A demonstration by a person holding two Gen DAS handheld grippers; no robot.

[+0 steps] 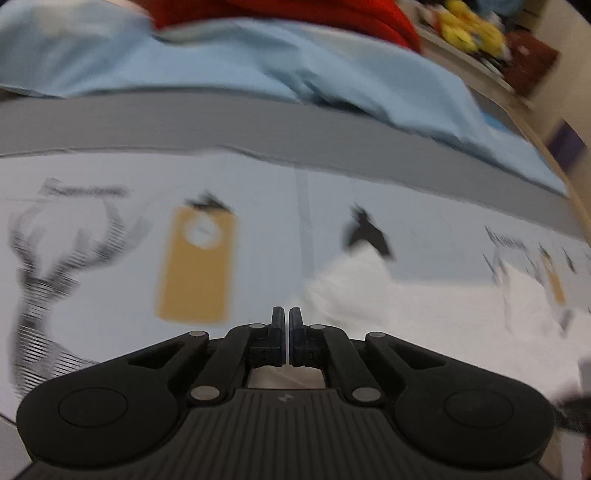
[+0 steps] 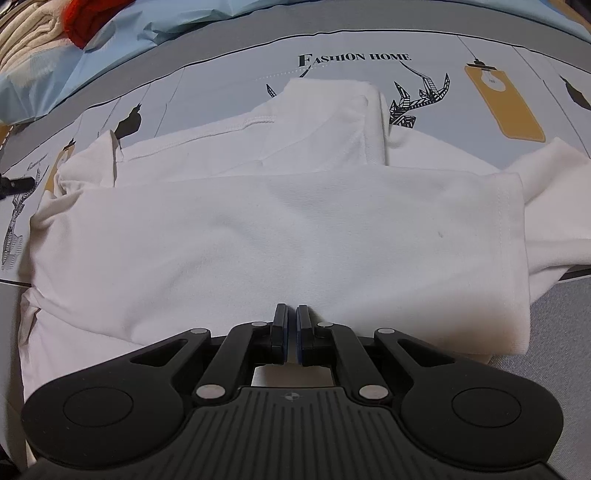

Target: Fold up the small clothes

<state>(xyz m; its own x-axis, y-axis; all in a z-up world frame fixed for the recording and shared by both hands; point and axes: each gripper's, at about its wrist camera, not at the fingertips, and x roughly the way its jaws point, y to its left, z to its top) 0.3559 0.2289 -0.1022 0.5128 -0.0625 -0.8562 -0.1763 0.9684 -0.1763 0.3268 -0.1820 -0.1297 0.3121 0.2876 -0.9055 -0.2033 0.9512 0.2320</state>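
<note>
A white garment [image 2: 288,221] lies partly folded on a pale printed tablecloth [image 2: 221,85], its near half folded over and a sleeve [image 2: 343,122] folded in at the back. My right gripper [image 2: 291,314] is shut and empty, just above the garment's near edge. In the blurred left wrist view, my left gripper [image 1: 286,317] is shut and empty over the tablecloth [image 1: 110,295], left of the white garment [image 1: 424,317].
Light blue fabric [image 1: 258,70] and a red cloth [image 1: 314,14] lie beyond the cloth's grey border. Cream knitwear [image 2: 26,33] and red cloth [image 2: 85,18] sit at the back left. Yellow items [image 1: 469,26] sit on a shelf at the right.
</note>
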